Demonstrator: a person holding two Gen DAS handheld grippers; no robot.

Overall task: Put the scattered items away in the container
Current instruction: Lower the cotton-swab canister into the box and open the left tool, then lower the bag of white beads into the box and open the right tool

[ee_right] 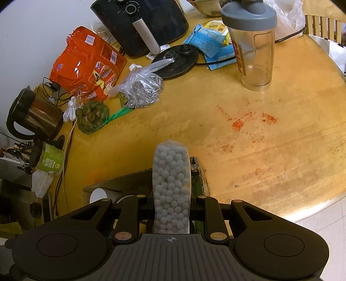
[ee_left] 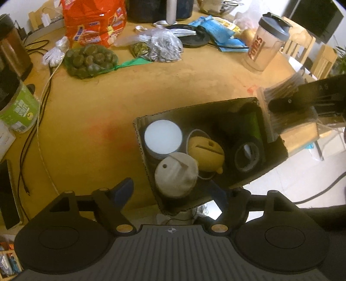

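Note:
An open cardboard box (ee_left: 140,138) stands at the near edge of the wooden table (ee_left: 90,134). Inside it lie a white round lid (ee_left: 163,137), a yellow piece (ee_left: 205,153), a grey-white round jar (ee_left: 176,175) and a black tape roll (ee_left: 247,154). My left gripper (ee_left: 170,191) hovers open over the box's near end, and its pads (ee_left: 123,190) stand clear of the jar. My right gripper (ee_right: 172,201) is shut on a clear pack of cotton swabs (ee_right: 170,173), held above the box's rim (ee_right: 121,179). The left wrist view shows that pack (ee_left: 279,90) at the box's far right corner.
Across the far side of the table are a shaker bottle (ee_right: 253,47), blue snack packs (ee_right: 207,39), a black air fryer (ee_right: 147,19), an orange bag (ee_right: 86,64), a foil-filled plastic bag (ee_right: 140,88) and a net of green fruit (ee_right: 92,116). A kettle (ee_right: 32,112) and cables (ee_left: 43,103) sit left.

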